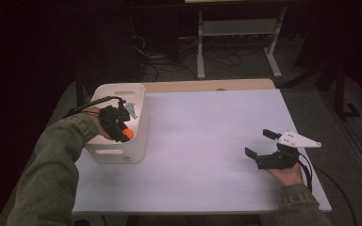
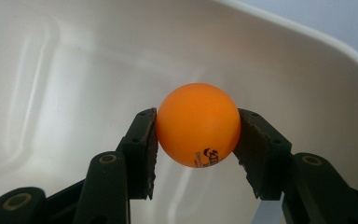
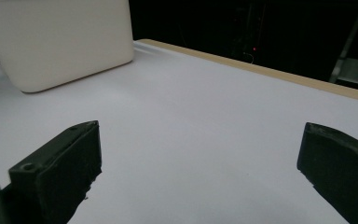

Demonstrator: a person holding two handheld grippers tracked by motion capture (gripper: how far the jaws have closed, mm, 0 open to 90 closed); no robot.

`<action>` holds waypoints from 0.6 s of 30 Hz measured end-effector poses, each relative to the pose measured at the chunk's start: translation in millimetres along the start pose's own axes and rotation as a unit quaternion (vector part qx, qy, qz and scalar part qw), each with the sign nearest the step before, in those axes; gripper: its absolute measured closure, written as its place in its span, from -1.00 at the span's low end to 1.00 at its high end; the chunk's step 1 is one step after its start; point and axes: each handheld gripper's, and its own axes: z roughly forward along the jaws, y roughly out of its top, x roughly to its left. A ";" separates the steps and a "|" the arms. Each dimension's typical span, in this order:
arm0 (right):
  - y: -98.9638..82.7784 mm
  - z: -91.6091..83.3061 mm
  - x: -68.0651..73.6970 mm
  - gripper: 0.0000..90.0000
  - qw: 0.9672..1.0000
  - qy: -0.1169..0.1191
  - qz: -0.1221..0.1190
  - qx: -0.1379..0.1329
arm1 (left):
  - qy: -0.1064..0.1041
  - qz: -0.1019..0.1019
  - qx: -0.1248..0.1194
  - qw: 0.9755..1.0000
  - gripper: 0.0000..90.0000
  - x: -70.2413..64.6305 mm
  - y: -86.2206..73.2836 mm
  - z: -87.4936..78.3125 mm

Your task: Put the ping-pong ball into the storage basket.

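A white table [image 1: 202, 155] fills the middle of the high view, with a dark room, floor cables and a pale metal frame [image 1: 238, 35] beyond its far edge. At about nine o'clock on the table stands a white plastic bin [image 1: 136, 101] with rounded corners and slot handles in its walls. The person's left forearm, in an olive green sleeve [image 1: 52, 160], comes up from the bottom left corner and reaches over the bin's near left side. The left gripper [image 1: 125, 133] is held inside the bin's opening, its black cable looping back over the rim. Between its jaws sits an orange ball [image 1: 128, 134], seen from above as a small bright spot just inside the bin's right wall. In the left gripper view the same left gripper [image 2: 197, 140] has its two black jaws pressed against either side of the orange ball [image 2: 198, 125], holding it clear of the pale inner wall of the white plastic bin [image 2: 74, 70]; small dark print shows on the ball's lower side. At about four o'clock on the table, well apart from the bin, the right gripper [image 1: 260, 142] is held by the person's right hand [image 1: 290, 173] with its jaws spread wide and nothing between them, a grey three-cornered plate on top. In the right gripper view the right gripper [image 3: 198, 163] shows its jaws far apart over bare white table [image 3: 191, 121], with the outside of the white plastic bin [image 3: 60, 42] at about eleven o'clock.
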 end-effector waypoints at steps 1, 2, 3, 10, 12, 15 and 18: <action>0.1 -0.1 0.0 -1.00 1.000 0.000 0.000 0.000 | 0.001 0.002 0.002 1.000 0.12 0.4 0.8 1.5; 0.1 -0.1 0.0 -1.00 1.000 0.000 0.000 0.000 | 0.001 0.002 0.002 1.000 0.12 0.4 0.8 1.5; 0.2 -0.2 0.2 -1.00 1.000 0.001 -0.002 0.000 | 0.000 0.002 0.002 1.000 0.12 0.2 1.1 2.4; 0.2 -0.2 0.1 -1.00 1.000 0.001 -0.002 0.000 | -0.004 -0.003 0.002 1.000 0.12 2.0 -0.8 6.3; 0.2 -0.2 0.0 -1.00 1.000 0.001 -0.003 -0.001 | -0.006 -0.008 0.001 1.000 0.12 2.7 -3.3 8.2; 0.2 -0.1 0.0 -1.00 1.000 0.001 -0.003 -0.001 | -0.003 -0.012 0.003 1.000 0.12 3.1 -4.5 7.6; 0.1 0.1 0.2 -1.00 1.000 0.001 -0.002 0.001 | 0.000 -0.019 -0.001 1.000 0.10 3.9 -4.9 5.3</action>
